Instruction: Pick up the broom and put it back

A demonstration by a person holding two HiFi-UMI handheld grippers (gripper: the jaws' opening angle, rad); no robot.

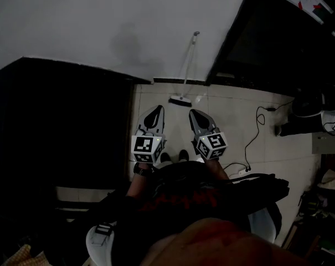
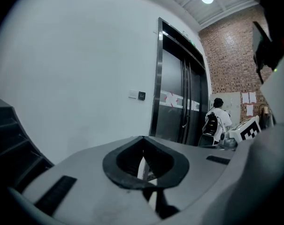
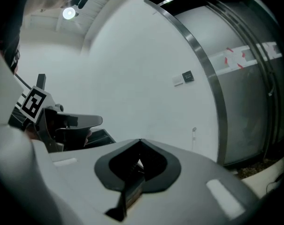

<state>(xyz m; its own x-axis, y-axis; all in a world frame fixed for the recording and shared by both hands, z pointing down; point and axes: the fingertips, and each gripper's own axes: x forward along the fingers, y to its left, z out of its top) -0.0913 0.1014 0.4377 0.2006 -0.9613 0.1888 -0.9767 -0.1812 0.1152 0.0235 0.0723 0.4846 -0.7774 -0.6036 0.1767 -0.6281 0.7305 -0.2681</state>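
against the wall (image 1: 101, 21) leans the broom (image 1: 189, 65), left gripper (image 1: 156, 109) and right gripper (image 1: 194, 113) closed, seemingly empty

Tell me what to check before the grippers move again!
1. Pale long-handled broom leans upright against the white wall: ok.
2. Left gripper shut, nothing between its jaws: ok.
3. Right gripper shut, nothing held: ok.
4. Both grippers apart from the broom: ok.
5. Broom standing steady: cannot tell.
6. Thin black cable loose on the tiled floor at the right: not ok, maybe a trip risk.
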